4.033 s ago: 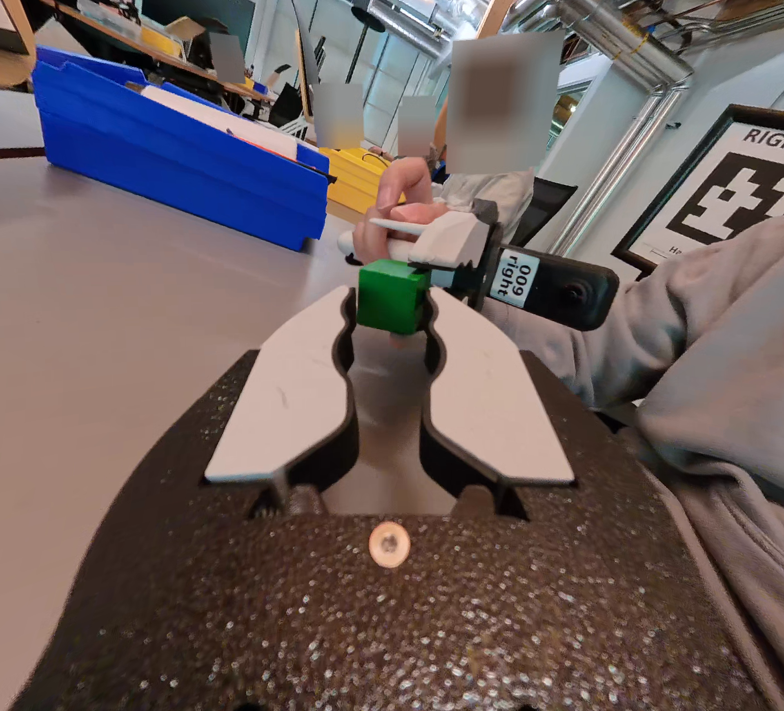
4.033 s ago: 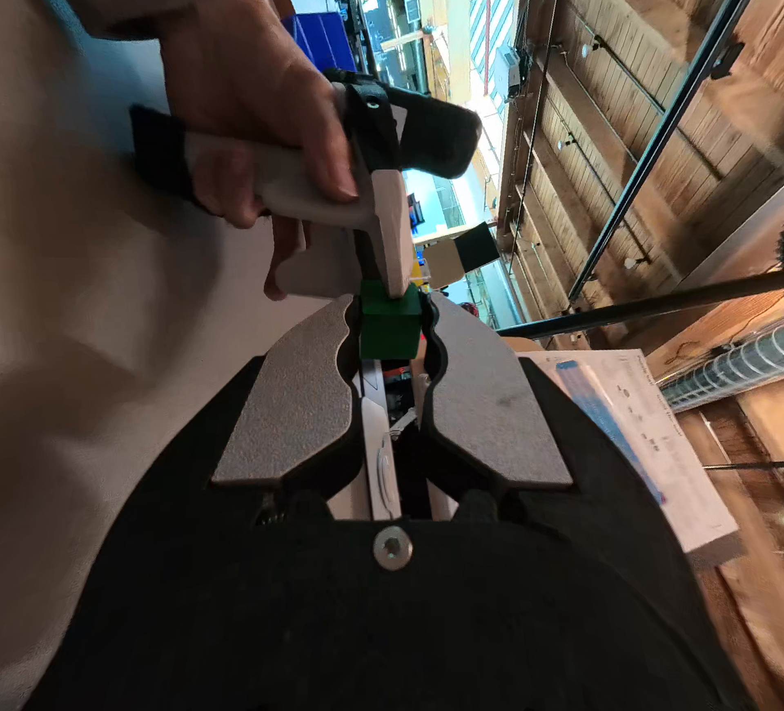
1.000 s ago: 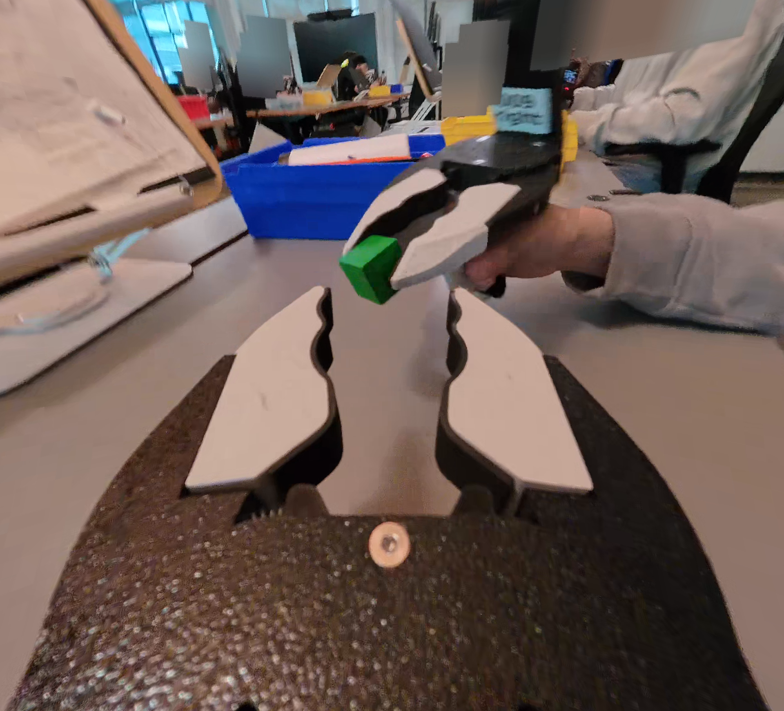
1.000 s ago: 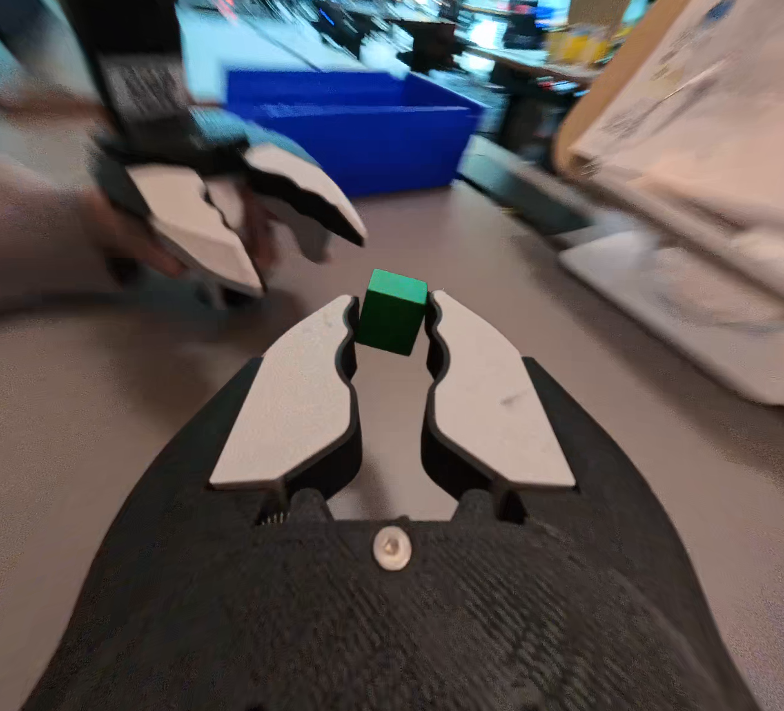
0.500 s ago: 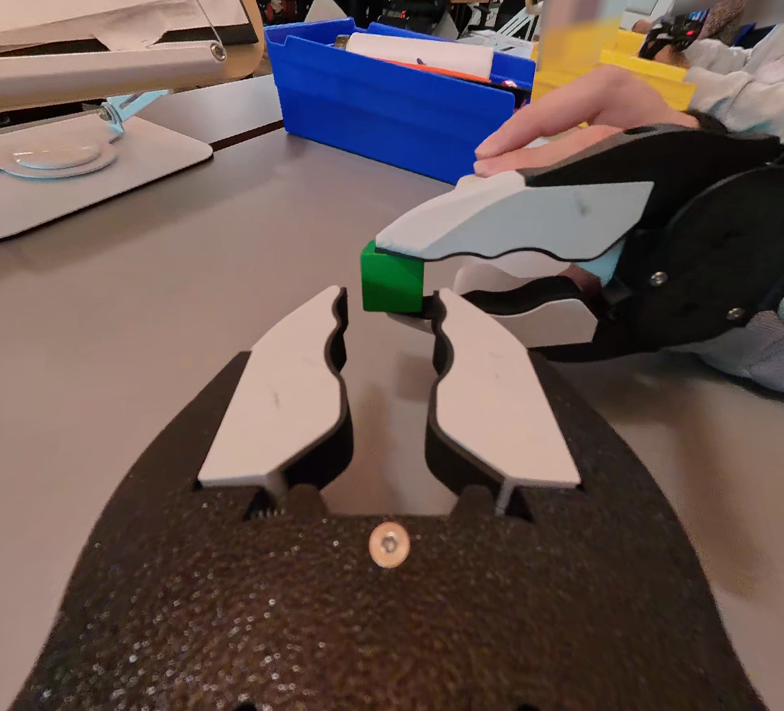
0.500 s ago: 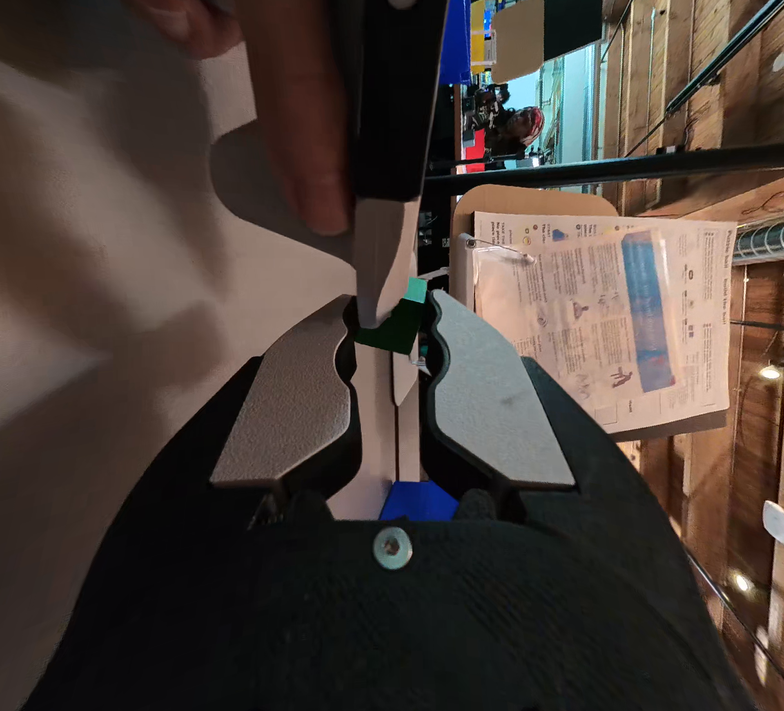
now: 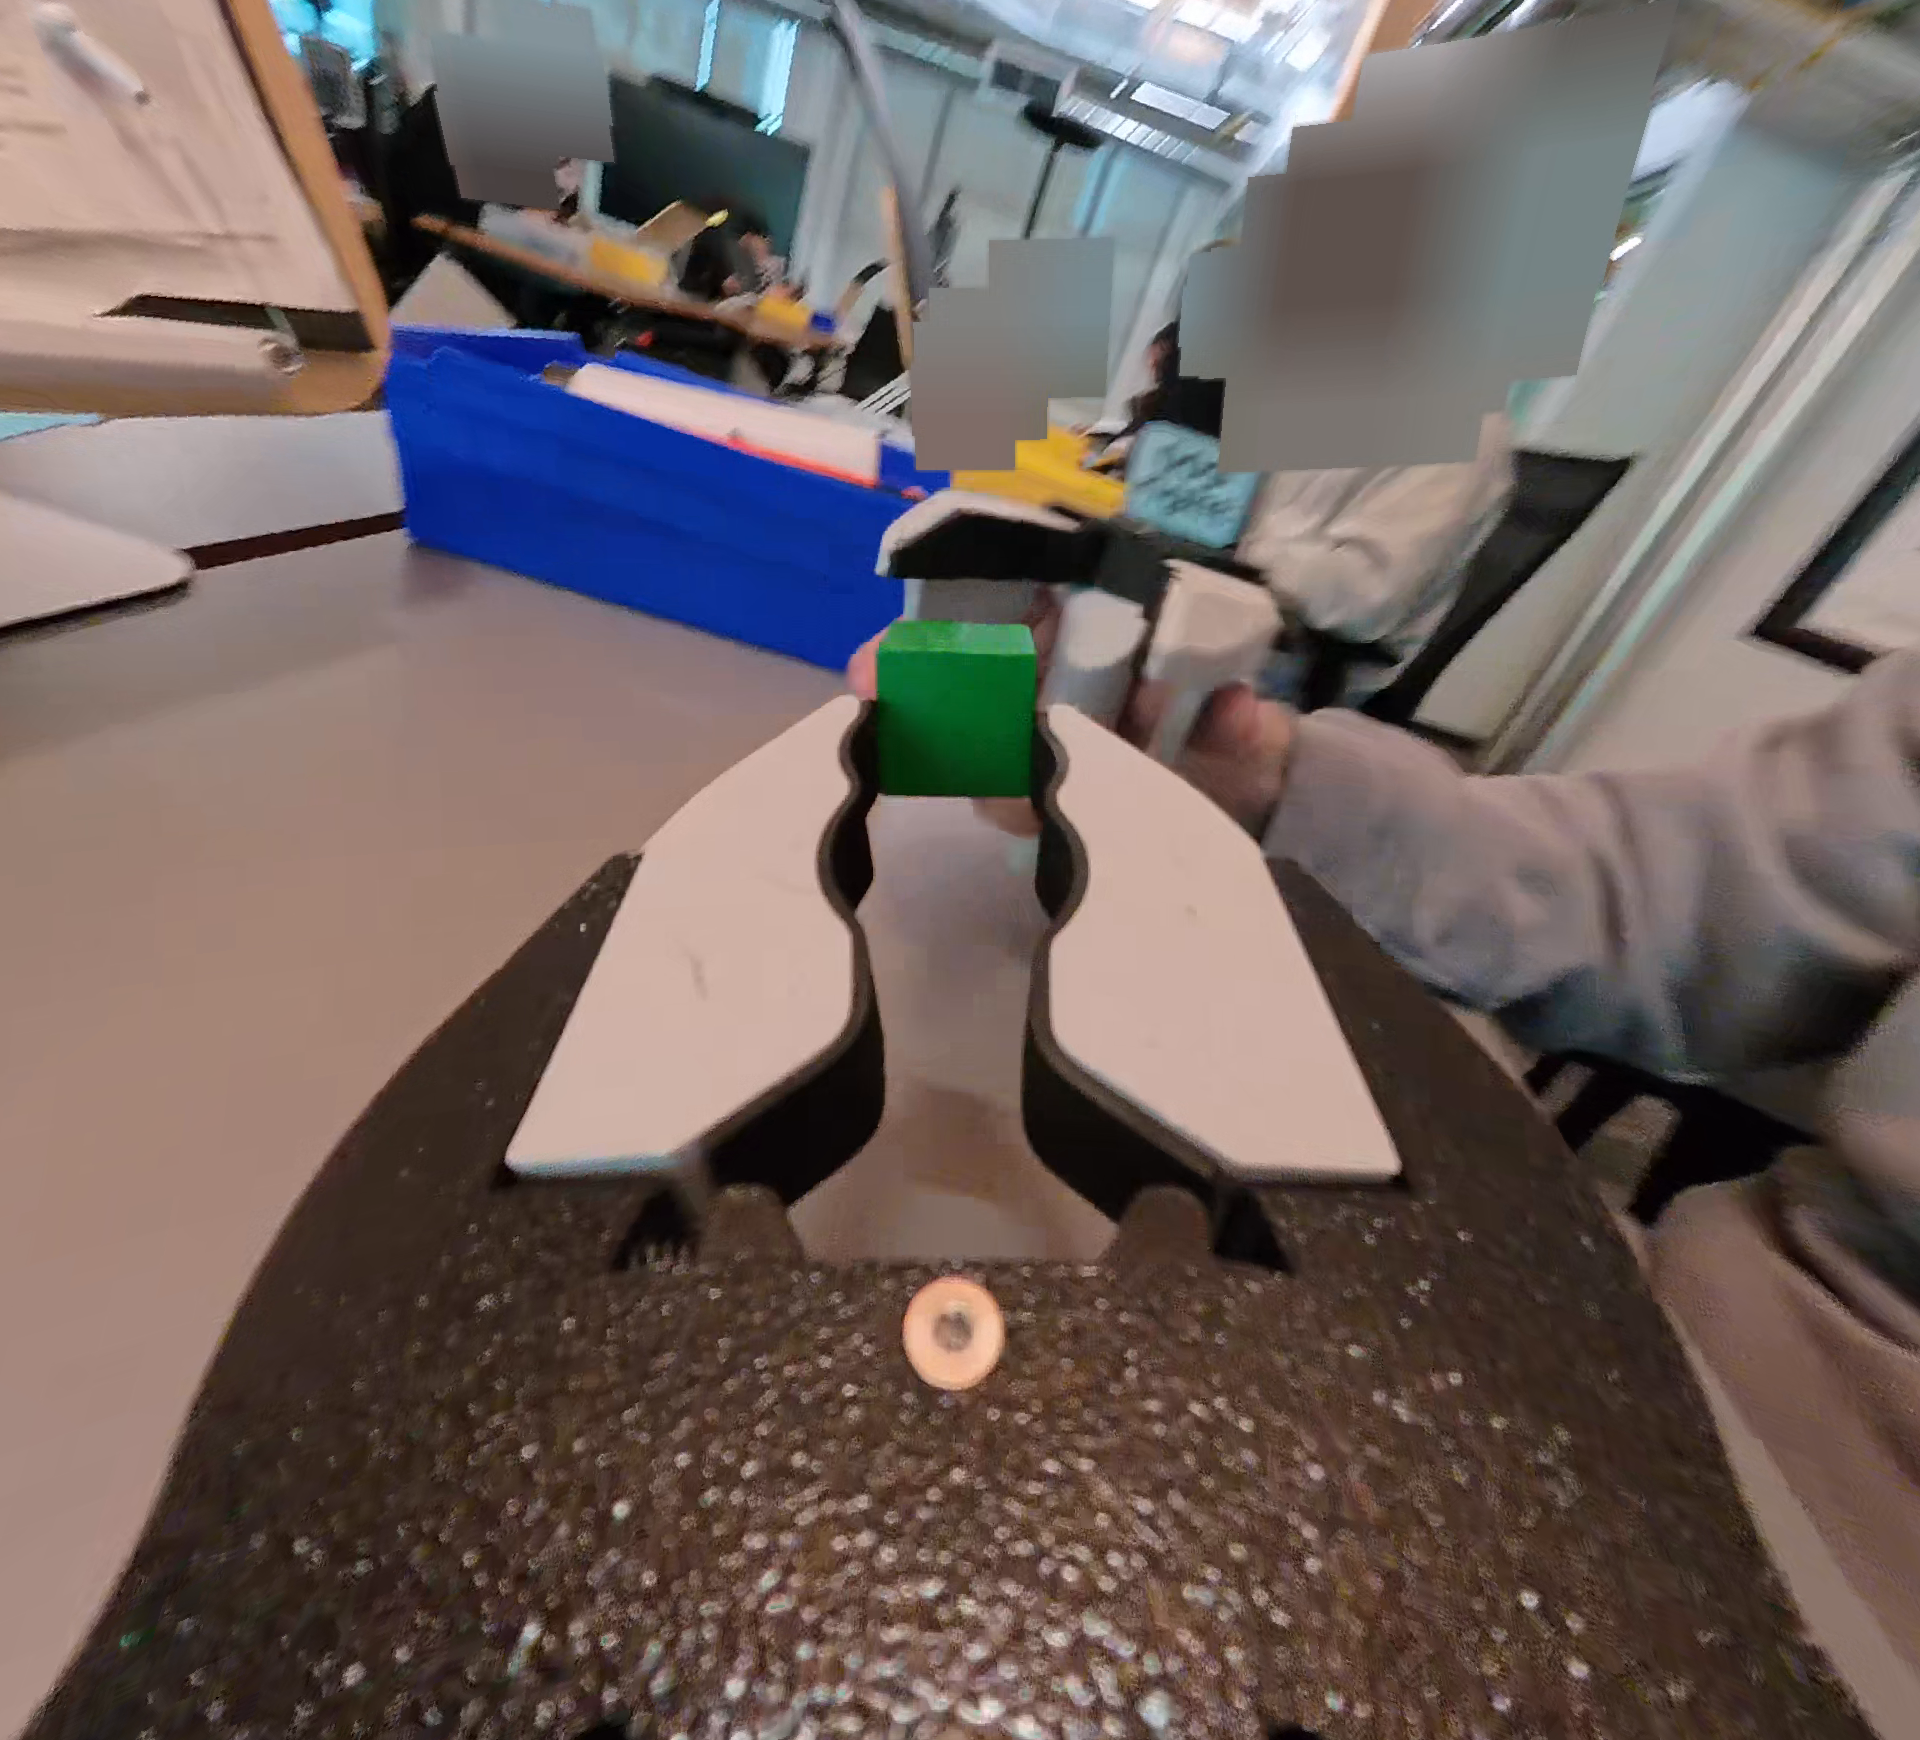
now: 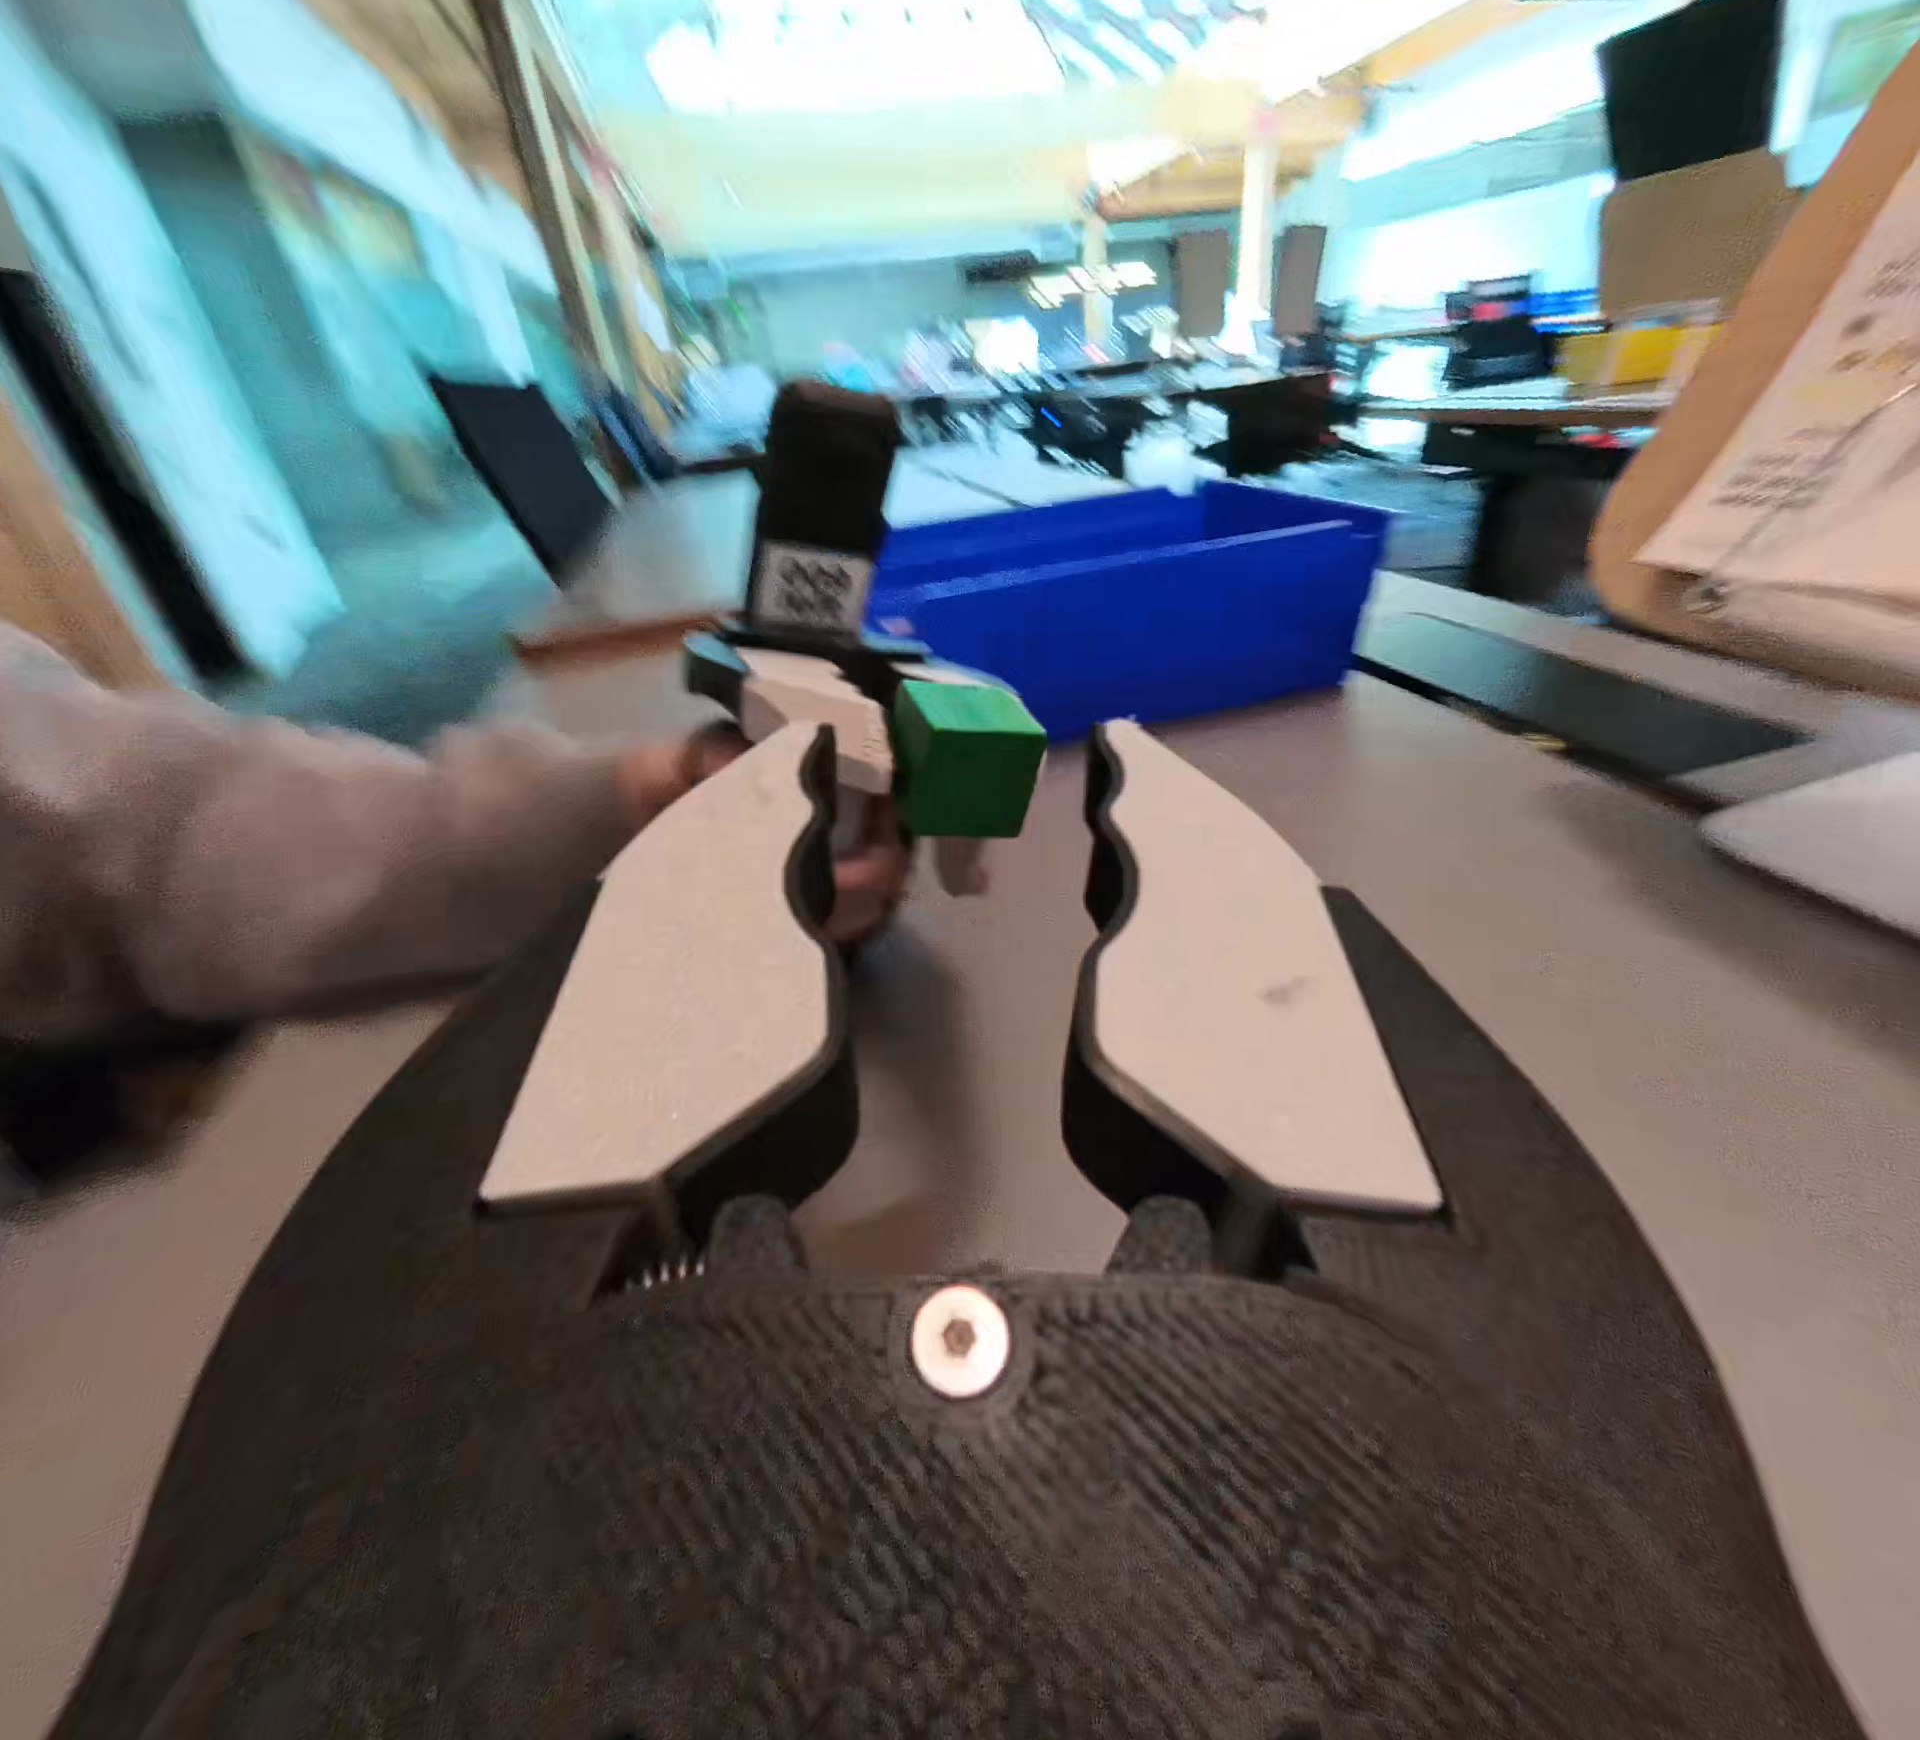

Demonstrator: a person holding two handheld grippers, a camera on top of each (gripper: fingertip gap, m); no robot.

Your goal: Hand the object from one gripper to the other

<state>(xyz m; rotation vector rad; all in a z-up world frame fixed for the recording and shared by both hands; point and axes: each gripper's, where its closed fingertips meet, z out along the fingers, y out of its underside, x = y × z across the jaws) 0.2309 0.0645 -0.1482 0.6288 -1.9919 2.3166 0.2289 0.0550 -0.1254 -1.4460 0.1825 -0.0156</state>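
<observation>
One object: green cube point(image 7: 956, 720), clamped at its sides between the tips of the left gripper point(image 7: 954, 734), held clear above the grey table point(image 7: 312, 807).
Left fingers: closed on the cube.
Right gripper point(image 8: 956, 781): fingers spread apart and empty; cube just ahead of its tips, untouched.
Background: blue bin point(image 8: 1143, 610) on the table, behind both grippers.
Image quality: motion blur in both views.

Wrist views face each other; share blue bin point(image 7: 665, 516).
</observation>
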